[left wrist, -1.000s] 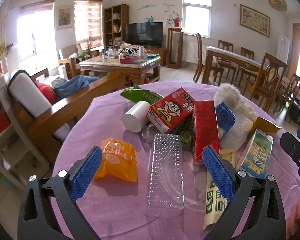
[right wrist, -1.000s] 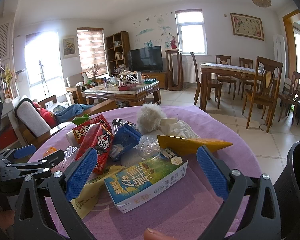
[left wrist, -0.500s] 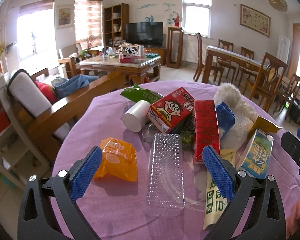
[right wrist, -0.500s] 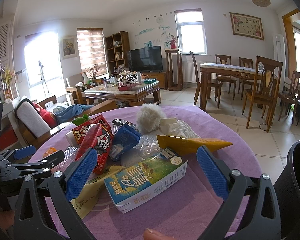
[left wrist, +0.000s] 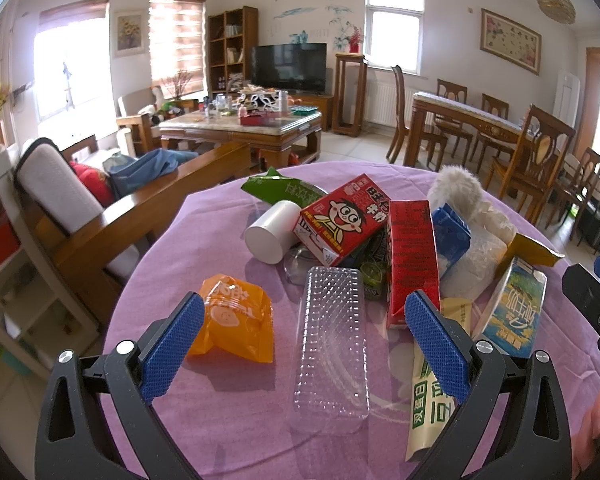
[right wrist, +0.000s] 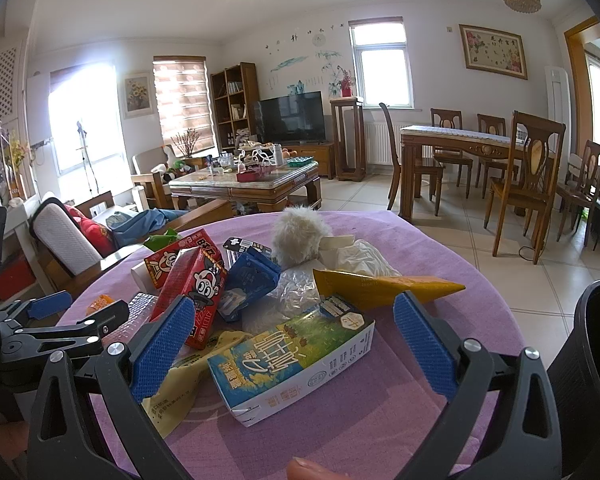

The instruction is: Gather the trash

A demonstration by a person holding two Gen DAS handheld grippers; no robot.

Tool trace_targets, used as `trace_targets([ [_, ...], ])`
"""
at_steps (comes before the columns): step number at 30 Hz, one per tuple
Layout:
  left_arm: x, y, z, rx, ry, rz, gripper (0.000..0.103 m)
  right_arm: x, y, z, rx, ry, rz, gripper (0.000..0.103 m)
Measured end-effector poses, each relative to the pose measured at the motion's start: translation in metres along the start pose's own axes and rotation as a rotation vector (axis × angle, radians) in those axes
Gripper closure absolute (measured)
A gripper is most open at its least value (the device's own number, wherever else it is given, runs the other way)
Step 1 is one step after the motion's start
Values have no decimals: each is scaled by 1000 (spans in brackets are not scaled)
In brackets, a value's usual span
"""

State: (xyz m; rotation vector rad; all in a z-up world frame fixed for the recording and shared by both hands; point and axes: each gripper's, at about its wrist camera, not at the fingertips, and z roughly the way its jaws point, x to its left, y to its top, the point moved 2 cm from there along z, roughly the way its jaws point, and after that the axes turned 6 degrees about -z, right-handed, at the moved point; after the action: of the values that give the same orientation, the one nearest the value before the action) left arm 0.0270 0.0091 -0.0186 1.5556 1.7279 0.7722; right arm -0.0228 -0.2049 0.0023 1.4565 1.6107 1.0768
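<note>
Trash (left wrist: pixel 384 248) lies heaped on the purple-clothed round counter (left wrist: pixel 188 264), and by our reading none of it has been collected yet. At the middle of the heap we see a red cartoon drink carton (left wrist: pixel 342 218) leaning on a tall red carton (left wrist: pixel 412 260), with a white paper cup (left wrist: pixel 270 232) on its side just left of them and a green wrapper (left wrist: pixel 284 190) behind. Nearer us lie a clear plastic tray (left wrist: pixel 332 344) and, apart to its left, an orange plastic bag (left wrist: pixel 234 324). On the right side of the pile we find a blue pouch (right wrist: pixel 248 280), a white fluffy ball (right wrist: pixel 300 234), crumpled clear plastic (right wrist: pixel 296 286), a yellow wrapper (right wrist: pixel 384 282) and a blue-and-green milk carton (right wrist: pixel 296 354) resting partly on a pale yellow wrapper (right wrist: pixel 180 384).

Our left gripper (left wrist: pixel 300 340) hovers low over the near edge with its fingers spread wide, the clear tray between them but untouched. Our right gripper (right wrist: pixel 292 344) likewise has its fingers released and parted, framing the milk carton without contact. A dark bin rim (right wrist: pixel 596 352) shows at the right edge, the likely destination. We judge the work barely begun: every piece remains to be lifted.
</note>
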Motion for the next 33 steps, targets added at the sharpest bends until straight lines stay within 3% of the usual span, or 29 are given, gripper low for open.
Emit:
trace_targets([
  [5, -1, 0, -1, 1, -2, -1, 4, 0, 0, 0, 2, 1, 2, 4],
  [8, 4, -3, 1, 4, -50, -26, 4, -4, 2, 2, 14, 15, 16, 4],
  [9, 15, 5, -1, -6, -92, -10, 4, -6, 3, 1, 16, 45, 12, 4],
  [13, 71, 38, -5, -25, -129, -24, 4, -39, 24, -12, 11, 41, -37, 4],
  [14, 103, 52, 0, -27, -224, -87, 4, -49, 32, -8, 27, 64, -23, 4],
  [18, 127, 77, 48, 105, -360, -169, 4, -68, 70, 33, 139, 173, 42, 4],
  [20, 113, 85, 73, 147, -368, -130, 4, -59, 82, 64, 204, 204, 15, 4],
  [23, 78, 93, 130, 285, -413, -90, 5, -43, 90, 109, 283, 249, -8, 8],
  [26, 63, 92, 163, 364, -446, -89, 18, -33, 88, 150, 384, 310, 39, 19],
  [28, 57, 87, 186, 422, -451, -115, 22, -26, 81, 172, 446, 296, 33, 21],
  [33, 55, 82, 220, 491, -504, -198, 42, -16, 67, 201, 559, 301, 37, 44],
])
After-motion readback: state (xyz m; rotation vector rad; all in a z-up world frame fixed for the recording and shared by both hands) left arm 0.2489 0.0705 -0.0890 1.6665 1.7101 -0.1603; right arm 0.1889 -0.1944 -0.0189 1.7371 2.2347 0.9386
